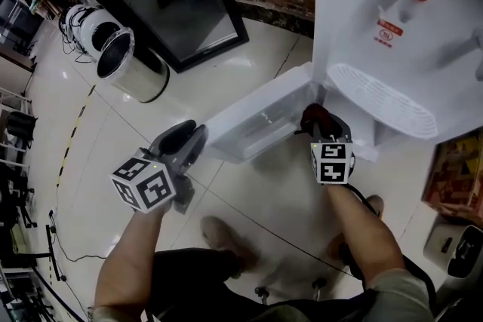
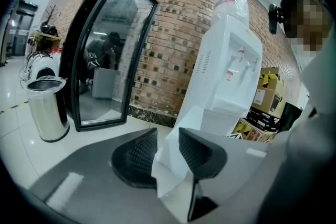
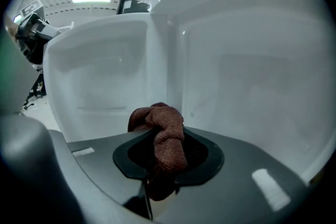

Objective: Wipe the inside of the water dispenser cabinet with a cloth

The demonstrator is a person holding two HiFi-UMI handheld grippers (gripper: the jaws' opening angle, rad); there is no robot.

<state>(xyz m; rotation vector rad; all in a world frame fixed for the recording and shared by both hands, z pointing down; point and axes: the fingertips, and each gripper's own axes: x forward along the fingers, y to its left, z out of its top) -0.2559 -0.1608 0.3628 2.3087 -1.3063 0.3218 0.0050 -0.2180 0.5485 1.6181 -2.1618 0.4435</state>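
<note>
At the cabinet door (image 1: pixel 260 113), left gripper (image 2: pixel 168 141) jaws pinch its edge; right gripper (image 1: pixel 323 130) jaws clench the brown cloth (image 3: pixel 167 136). If that pinch slips, the door could swing shut.

**Cut off, covered, unreadable**

In your head view the water dispenser (image 1: pixel 392 26) runs off the top and right edges, and your right gripper (image 1: pixel 324 128) covers most of the cloth (image 1: pixel 314 115). The dispenser's red label (image 1: pixel 390 34) is too small to read. The cloth's tail vanishes between the fingers (image 3: pixel 202 160).
</note>
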